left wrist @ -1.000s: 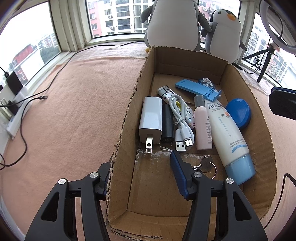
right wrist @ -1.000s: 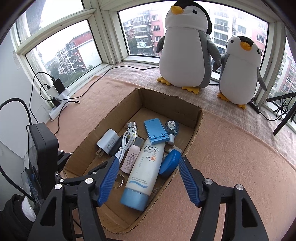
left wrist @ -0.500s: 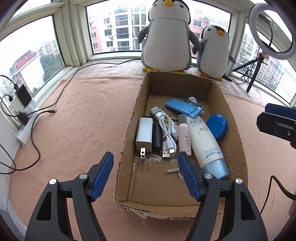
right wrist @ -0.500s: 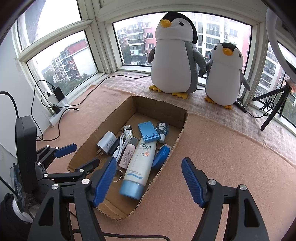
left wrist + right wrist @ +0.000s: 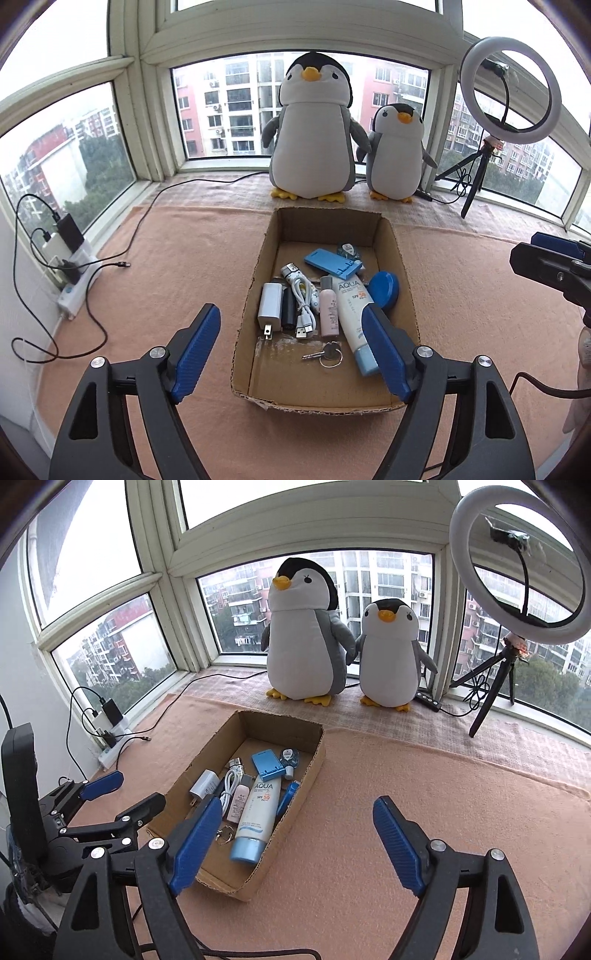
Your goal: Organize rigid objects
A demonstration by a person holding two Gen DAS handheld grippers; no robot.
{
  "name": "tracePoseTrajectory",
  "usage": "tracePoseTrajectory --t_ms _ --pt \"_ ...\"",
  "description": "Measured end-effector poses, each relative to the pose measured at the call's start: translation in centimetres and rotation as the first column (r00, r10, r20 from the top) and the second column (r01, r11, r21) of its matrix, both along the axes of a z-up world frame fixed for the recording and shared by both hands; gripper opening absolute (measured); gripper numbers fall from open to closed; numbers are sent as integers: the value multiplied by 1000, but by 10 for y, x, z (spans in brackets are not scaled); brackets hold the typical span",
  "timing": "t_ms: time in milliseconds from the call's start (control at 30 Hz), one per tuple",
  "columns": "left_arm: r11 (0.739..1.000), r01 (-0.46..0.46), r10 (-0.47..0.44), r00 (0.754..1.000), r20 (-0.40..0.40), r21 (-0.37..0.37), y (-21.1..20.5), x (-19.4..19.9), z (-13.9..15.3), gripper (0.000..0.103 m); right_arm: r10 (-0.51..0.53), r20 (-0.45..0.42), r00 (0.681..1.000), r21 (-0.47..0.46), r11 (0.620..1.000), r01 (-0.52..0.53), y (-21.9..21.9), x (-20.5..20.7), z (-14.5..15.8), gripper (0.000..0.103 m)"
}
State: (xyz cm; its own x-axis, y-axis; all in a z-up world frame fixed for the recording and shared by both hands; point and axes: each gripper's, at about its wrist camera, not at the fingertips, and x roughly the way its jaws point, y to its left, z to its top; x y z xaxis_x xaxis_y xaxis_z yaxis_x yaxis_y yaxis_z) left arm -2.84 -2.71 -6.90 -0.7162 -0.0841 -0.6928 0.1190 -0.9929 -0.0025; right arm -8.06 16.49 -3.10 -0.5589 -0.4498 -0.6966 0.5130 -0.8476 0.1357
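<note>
Both the left tongs [image 5: 291,352] and the right tongs [image 5: 295,843] hang spread wide and empty. The cardboard box [image 5: 408,291] of small items sits just ahead of the left tongs, forward-left of the right tongs.

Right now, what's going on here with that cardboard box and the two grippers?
A person holds a gripper in each hand above a cardboard box on a pink mat. The left gripper and right gripper are both open and hold nothing. In the box lie a sunscreen tube, a white charger, a white USB cable, a small pink bottle, a blue stand, a blue lid and a key.
</note>
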Motion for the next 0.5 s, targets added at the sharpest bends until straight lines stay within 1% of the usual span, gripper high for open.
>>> tracePoseTrajectory --t_ms 133,200,300,500 --pt "1000 2 -3 999 -35 -10 5 7 15 79 -55 -48 997 4 998 56 13 11 11 82" --pt "1000 5 -6 999 -47 -12 7 11 21 81 -79 -60 995 -4 997 79 19 16 15 85" --pt "1000 8 -9 998 -63 -20 10 16 27 81 -117 -78 990 -13 993 116 30 23 20 89" --pt "1000 20 -22 996 -81 -18 15 22 35 81 -147 -111 983 0 989 148 37 32 25 89"
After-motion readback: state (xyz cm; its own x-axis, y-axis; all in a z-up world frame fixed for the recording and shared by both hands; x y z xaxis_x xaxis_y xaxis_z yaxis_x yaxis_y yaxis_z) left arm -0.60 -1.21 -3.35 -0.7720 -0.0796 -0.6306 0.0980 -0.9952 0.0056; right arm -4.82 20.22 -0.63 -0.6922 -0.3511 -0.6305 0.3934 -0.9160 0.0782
